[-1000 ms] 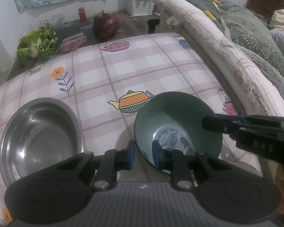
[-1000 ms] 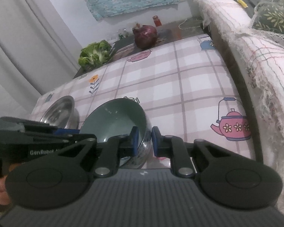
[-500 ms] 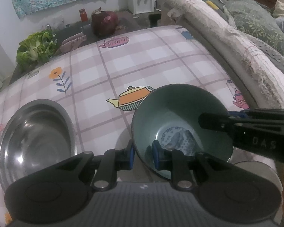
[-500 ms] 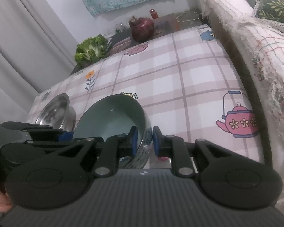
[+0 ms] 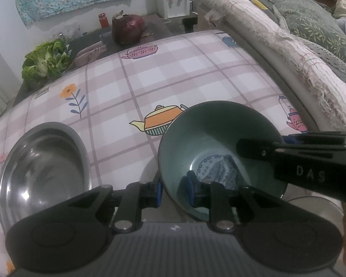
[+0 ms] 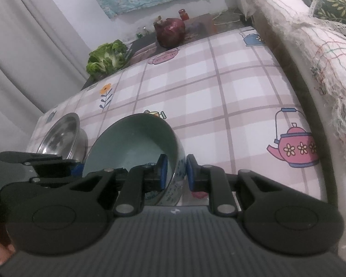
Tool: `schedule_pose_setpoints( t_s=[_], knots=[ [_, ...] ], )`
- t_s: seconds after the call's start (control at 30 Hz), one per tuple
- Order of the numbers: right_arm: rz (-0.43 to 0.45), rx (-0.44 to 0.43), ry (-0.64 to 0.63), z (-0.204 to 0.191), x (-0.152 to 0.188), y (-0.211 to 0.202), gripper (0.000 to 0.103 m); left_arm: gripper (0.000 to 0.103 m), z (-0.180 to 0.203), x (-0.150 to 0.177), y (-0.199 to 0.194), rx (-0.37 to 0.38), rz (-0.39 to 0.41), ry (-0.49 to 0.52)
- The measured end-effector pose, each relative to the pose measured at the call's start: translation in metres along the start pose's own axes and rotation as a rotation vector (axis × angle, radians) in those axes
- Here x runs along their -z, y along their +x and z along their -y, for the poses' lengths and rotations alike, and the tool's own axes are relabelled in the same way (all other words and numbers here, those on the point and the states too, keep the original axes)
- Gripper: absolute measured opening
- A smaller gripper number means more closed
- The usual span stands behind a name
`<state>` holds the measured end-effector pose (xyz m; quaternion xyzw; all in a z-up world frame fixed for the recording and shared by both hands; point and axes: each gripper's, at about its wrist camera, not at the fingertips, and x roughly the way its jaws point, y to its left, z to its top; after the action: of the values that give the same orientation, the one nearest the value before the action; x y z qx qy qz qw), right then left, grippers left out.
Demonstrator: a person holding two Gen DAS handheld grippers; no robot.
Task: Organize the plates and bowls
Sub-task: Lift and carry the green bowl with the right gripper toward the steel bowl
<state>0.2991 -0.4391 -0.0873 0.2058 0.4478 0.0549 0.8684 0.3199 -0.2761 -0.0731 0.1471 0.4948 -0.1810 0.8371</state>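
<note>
The left gripper clamps the near-left rim of the green ceramic bowl; the right gripper clamps its right rim. The bowl hangs tilted above the near edge of the checked table. The steel bowl lies to the left, nearer the left gripper. Open cloth extends toward the far edge.
</note>
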Motion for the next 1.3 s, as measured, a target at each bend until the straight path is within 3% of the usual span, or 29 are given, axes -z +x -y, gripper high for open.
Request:
schedule_pose_setpoints(
  t_s=[1.3],
  knots=[
    [0.027, 0.008, -0.027, -0.013, -0.011, -0.004, 0.017, 0.023, -0.011, -0.004, -0.011, 0.003, 0.043, -0.009]
  ],
)
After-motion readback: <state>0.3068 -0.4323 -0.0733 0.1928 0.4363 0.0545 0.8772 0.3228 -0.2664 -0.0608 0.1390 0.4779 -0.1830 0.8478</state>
